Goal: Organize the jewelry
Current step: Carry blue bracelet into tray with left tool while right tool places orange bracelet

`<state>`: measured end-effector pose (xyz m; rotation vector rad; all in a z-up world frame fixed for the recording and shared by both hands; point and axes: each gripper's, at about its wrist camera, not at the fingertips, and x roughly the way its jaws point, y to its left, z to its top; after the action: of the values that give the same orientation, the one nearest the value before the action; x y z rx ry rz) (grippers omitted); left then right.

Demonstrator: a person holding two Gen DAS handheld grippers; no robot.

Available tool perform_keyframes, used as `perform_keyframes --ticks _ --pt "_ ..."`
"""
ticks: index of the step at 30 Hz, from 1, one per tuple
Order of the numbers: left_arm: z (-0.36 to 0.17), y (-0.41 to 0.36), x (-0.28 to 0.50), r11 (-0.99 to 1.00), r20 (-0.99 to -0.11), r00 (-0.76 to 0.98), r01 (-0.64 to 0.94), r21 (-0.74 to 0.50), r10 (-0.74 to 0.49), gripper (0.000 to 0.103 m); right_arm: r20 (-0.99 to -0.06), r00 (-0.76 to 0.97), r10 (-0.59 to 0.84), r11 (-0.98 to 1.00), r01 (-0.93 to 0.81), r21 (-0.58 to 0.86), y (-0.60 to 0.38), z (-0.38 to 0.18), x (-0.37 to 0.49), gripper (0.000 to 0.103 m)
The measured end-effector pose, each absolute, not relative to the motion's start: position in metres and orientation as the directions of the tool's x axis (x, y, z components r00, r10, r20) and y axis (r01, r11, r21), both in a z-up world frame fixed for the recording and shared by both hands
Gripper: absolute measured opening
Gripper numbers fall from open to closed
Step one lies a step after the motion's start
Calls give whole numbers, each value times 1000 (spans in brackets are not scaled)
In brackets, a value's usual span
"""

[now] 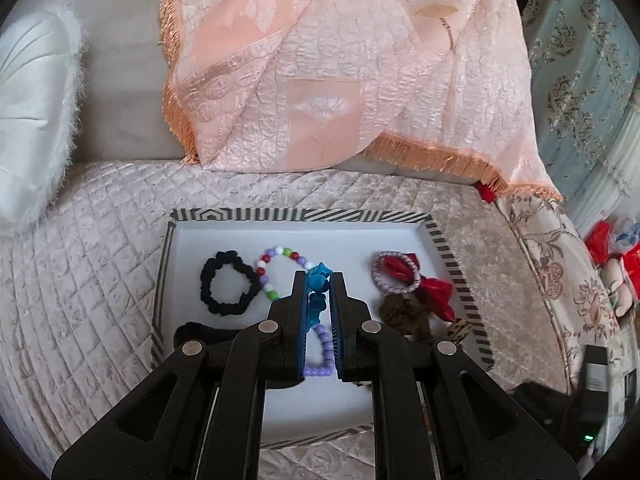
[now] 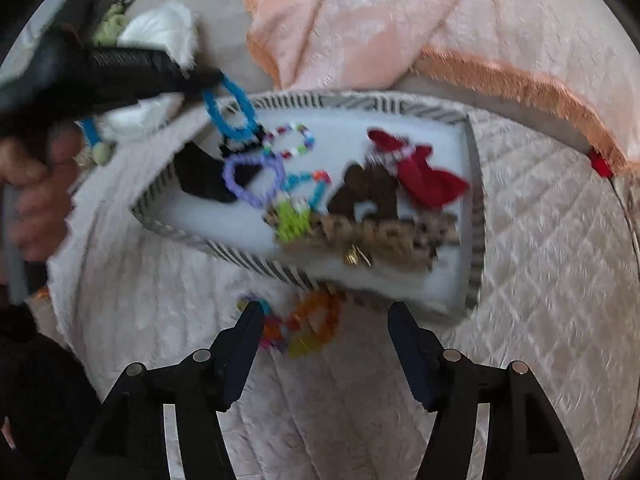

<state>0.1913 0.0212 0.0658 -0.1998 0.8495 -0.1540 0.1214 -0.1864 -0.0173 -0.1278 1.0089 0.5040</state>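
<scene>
A white tray with a striped rim point(image 1: 304, 214) lies on the quilted sofa seat. My left gripper point(image 1: 318, 276) is over it, shut on a blue bead bracelet point(image 1: 319, 283), which hangs as a loop point(image 2: 232, 112) in the right wrist view. In the tray lie a black scrunchie point(image 1: 226, 286), a multicolour bead bracelet point(image 1: 280, 264), a purple bead bracelet point(image 2: 252, 178), a brown scrunchie point(image 2: 368, 192) and a red bow hair tie point(image 2: 424, 176). My right gripper point(image 2: 326, 312) stands open just outside the tray's near rim point(image 2: 256, 264), over an orange and multicolour bead bracelet point(image 2: 312, 324) on the quilt.
A peach fringed throw point(image 1: 340, 60) drapes over the sofa back behind the tray. A white fluffy cushion point(image 1: 32, 120) sits at the left. A leopard-print piece point(image 2: 380, 236) and a green bead item point(image 2: 292, 220) also lie in the tray. A hand point(image 2: 36, 200) holds the left gripper.
</scene>
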Motion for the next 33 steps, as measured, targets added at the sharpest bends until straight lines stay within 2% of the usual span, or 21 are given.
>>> perform_keyframes --ticks 4,6,7,8,10,12,17,24,33 --pt "69 9 188 972 -726 653 80 -219 -217 9 -838 424 344 896 -415 158 -184 -29 132 62" --pt "70 6 186 976 -724 658 89 -199 -208 9 -853 410 322 893 -432 130 -174 -38 133 61" --pt "70 4 185 977 -725 657 95 -191 -206 9 -857 421 297 897 -432 98 -170 -40 131 54" --pt "69 4 185 976 -726 655 98 -192 -209 9 -856 430 288 896 -437 82 -169 -39 129 38" --pt "69 5 184 976 -728 653 98 -194 -210 9 -848 419 324 881 -459 110 -170 -34 125 17" --pt "69 7 184 976 -727 654 93 -198 -209 9 -840 424 340 862 -497 98 -169 -24 116 8" --pt "74 11 179 976 -720 662 88 -200 -208 9 -806 442 394 822 -562 94 -163 3 93 8" --pt "74 10 172 979 -724 661 99 -180 -200 9 -713 486 505 806 -561 188 -174 42 91 8" --pt "68 14 177 978 -739 644 90 -186 -200 9 -631 563 533 821 -524 226 -171 73 112 8"
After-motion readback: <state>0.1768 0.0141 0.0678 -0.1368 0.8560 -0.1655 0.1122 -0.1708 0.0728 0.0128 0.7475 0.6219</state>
